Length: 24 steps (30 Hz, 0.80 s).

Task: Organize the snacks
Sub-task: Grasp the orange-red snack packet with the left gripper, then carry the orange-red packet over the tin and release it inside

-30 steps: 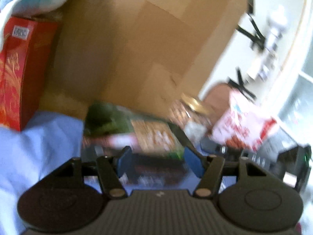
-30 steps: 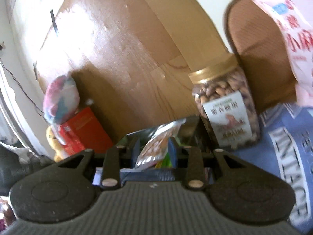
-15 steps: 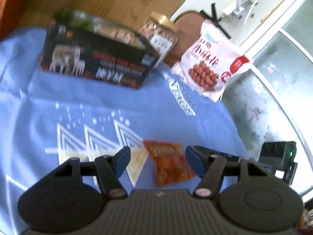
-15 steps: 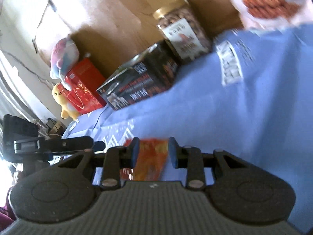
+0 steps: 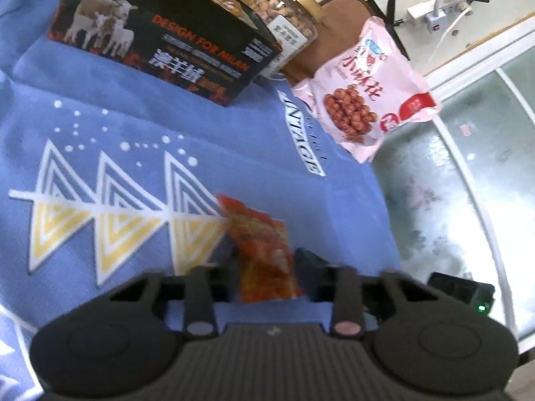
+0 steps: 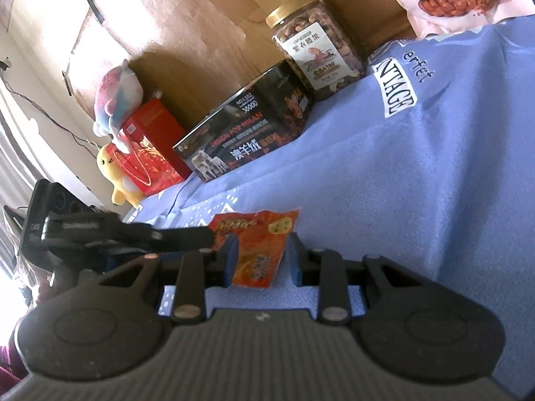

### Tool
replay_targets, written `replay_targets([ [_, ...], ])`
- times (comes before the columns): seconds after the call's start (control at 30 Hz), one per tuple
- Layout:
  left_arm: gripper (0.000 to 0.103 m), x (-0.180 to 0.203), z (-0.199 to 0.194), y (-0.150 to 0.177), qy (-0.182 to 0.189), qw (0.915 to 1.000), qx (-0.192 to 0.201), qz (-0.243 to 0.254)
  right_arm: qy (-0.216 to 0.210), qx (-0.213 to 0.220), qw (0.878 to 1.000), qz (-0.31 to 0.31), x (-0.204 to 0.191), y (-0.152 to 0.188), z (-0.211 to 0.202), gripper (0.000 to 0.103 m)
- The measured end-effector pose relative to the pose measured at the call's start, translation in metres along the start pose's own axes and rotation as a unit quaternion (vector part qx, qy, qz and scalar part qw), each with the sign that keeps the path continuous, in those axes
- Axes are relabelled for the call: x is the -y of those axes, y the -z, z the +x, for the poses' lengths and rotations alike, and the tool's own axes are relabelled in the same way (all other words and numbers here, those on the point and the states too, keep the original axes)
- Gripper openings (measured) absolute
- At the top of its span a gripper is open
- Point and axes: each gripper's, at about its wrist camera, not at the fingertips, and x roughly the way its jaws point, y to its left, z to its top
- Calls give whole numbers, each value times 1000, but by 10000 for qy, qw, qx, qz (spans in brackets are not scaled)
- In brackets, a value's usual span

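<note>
A small orange snack packet (image 5: 264, 250) lies flat on the blue cloth (image 5: 234, 140). My left gripper (image 5: 265, 269) is open, its jaws either side of the packet's near end. My right gripper (image 6: 262, 255) is open and also straddles the same packet (image 6: 260, 244) from the other side. The left gripper's finger (image 6: 187, 235) reaches in from the left in the right wrist view. A black box (image 5: 160, 36) holding snack bags stands at the back, also in the right wrist view (image 6: 247, 133).
A nut jar (image 5: 287, 13) with a gold lid stands next to the box, also in the right wrist view (image 6: 317, 46). A pink snack bag (image 5: 364, 83) leans at the back right. A red box (image 6: 150, 147) and plush toys (image 6: 115, 107) stand left. A glass tabletop (image 5: 444, 207) lies beyond the cloth.
Both grippers left the black box, dropped down to the cloth and closed in on the orange packet. The packet now lies between both pairs of jaws.
</note>
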Motion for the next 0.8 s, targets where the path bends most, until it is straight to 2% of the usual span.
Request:
replay_targets([
  [0.1, 18, -13, -7, -4, 347, 9985, 16, -415, -118, 51, 9998, 131, 4, -1, -3, 38],
  [0.13, 18, -15, -10, -5, 400, 9981, 59, -469, -163, 95, 9996, 202, 6, -1, -5, 43],
  [0.2, 16, -19, -18, -7, 586, 9967, 154, -545, -340, 191, 9979, 526, 13, -4, -8, 47],
  [0.27, 16, -21, -26, -9, 926, 9932, 196, -679, -509, 239, 9949, 836, 17, -4, -10, 48],
  [0.3, 16, -22, -30, -9, 1110, 9910, 229, -719, -578, 207, 9939, 916, 18, -4, -9, 49],
  [0.37, 16, -21, -37, -10, 1328, 9879, 303, -743, -725, 131, 9928, 941, 13, -4, -8, 57],
  [0.43, 16, -19, -42, -12, 1408, 9867, 379, -718, -1032, -19, 9897, 995, 7, -3, -4, 60],
  [0.53, 16, -20, -43, -13, 1533, 9845, 359, -776, -1391, -217, 9834, 1142, 0, -1, 5, 61],
  [0.57, 16, -19, -42, -12, 1580, 9837, 328, -790, -1498, -244, 9814, 1176, -2, -1, 7, 58],
  [0.6, 16, -19, -42, -12, 1554, 9843, 331, -768, -1580, -221, 9801, 1183, -4, -2, 7, 45],
  [0.7, 16, -18, -48, -15, 1405, 9869, 416, -677, -1557, -57, 9831, 956, -13, -9, 2, 29],
  [0.73, 16, -19, -49, -17, 1377, 9872, 436, -682, -1535, -5, 9844, 861, -15, -13, 0, 19],
  [0.8, 16, -19, -50, -22, 1294, 9884, 478, -638, -1406, 112, 9880, 637, -22, -21, -1, 18],
])
